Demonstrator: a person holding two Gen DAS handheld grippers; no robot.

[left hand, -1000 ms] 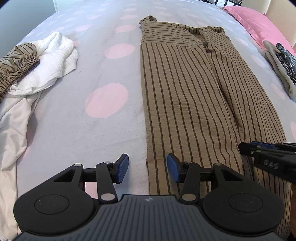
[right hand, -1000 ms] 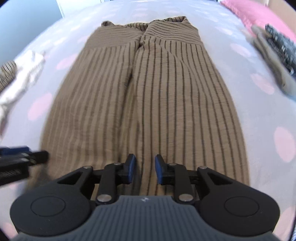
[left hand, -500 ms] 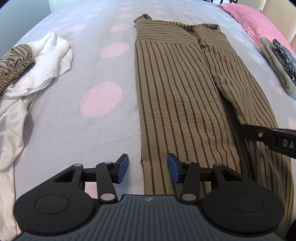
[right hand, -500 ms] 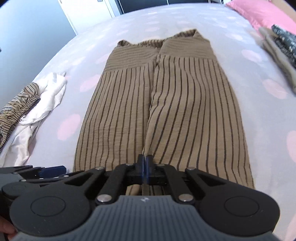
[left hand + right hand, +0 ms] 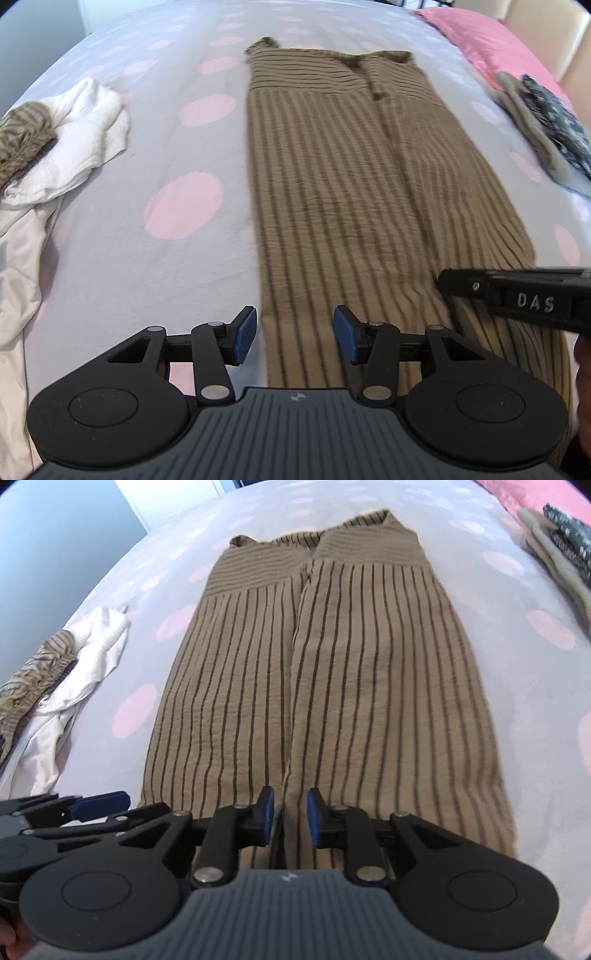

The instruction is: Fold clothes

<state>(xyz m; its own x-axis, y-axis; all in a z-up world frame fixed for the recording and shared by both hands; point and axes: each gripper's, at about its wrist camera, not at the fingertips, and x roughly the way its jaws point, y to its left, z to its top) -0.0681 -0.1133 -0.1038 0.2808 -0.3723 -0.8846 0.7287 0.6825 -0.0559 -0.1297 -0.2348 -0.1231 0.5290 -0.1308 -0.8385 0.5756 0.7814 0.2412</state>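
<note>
Tan striped trousers (image 5: 325, 686) lie flat along a lilac bed (image 5: 155, 229) with pink dots, legs side by side, hems nearest the cameras, likely smoothed out ready for folding. The left gripper (image 5: 293, 339) hovers with jaws spread over the outer edge of the left hem. The right gripper (image 5: 290, 818) sits at the gap between the legs, jaws opening, nothing pinched. Crumpled white clothing (image 5: 85, 147) waits at the left; folded garments (image 5: 546, 129) rest at the right, set aside.

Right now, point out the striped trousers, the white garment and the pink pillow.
striped trousers (image 5: 332, 686): right wrist view, on the right leg, mid-length.
white garment (image 5: 85, 147): left wrist view, on its crumpled middle.
pink pillow (image 5: 476, 33): left wrist view, on its top face.
</note>
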